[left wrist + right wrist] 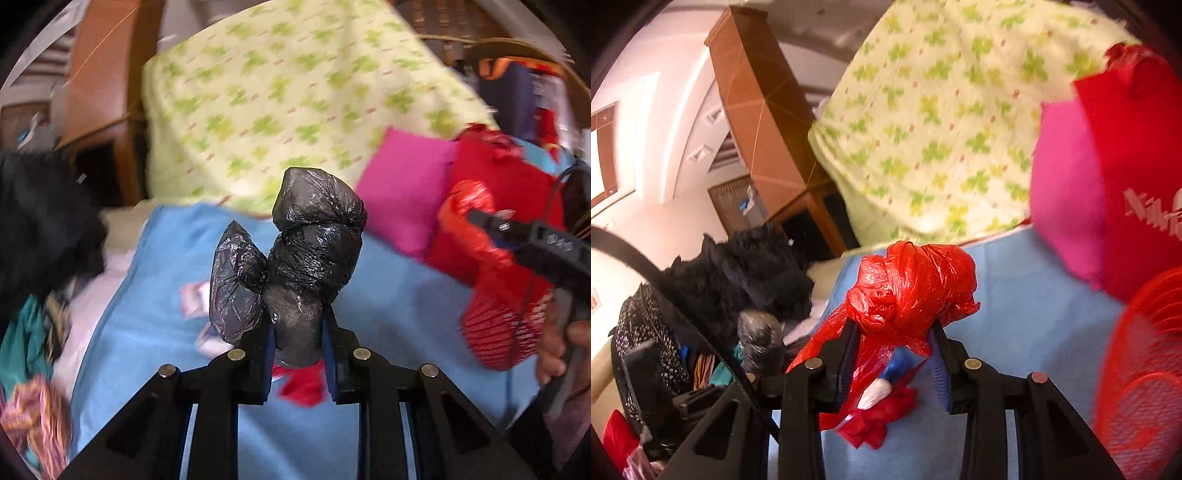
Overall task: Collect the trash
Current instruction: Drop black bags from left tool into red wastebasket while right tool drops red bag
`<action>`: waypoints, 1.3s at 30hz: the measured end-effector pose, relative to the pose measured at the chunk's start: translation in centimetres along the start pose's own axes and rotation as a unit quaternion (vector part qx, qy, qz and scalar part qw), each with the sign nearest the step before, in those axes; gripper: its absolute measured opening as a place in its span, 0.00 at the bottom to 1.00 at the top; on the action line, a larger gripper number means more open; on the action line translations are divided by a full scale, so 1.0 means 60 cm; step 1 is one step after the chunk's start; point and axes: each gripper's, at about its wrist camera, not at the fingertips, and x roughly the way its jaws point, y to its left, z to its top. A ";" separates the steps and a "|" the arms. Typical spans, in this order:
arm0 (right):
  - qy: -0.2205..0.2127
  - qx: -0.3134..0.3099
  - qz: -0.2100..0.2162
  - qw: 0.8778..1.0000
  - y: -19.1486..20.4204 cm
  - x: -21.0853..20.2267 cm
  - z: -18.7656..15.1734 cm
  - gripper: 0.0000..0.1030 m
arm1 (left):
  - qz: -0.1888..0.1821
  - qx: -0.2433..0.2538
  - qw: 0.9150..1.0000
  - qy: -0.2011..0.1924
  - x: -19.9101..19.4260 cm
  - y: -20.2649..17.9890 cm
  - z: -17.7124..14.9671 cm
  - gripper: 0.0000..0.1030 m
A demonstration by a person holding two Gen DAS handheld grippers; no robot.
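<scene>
Left view only: hand (565,354) gripping right claw (476,218).

A knotted bag (314,254) stood between the left gripper (298,354) jaws above the sheet (406,306); a cushion (402,192) lay right, perhaps against the quilt (295,92) behind.
</scene>
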 end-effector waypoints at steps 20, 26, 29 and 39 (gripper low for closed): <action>-0.113 0.054 -0.184 0.975 -0.210 -0.284 0.049 0.39 | -0.243 0.050 0.968 0.030 0.038 -0.359 0.108 0.24; -0.114 0.057 -0.207 0.970 -0.226 -0.306 0.047 0.67 | -0.235 0.049 0.969 0.050 0.071 -0.394 0.091 0.60; -0.115 0.048 -0.204 0.971 -0.221 -0.309 0.043 0.68 | -0.230 0.039 0.971 0.055 0.081 -0.379 0.082 0.66; -0.162 0.025 -0.157 0.974 -0.170 -0.296 0.046 0.68 | -0.138 0.003 0.989 0.062 0.063 -0.222 0.028 0.66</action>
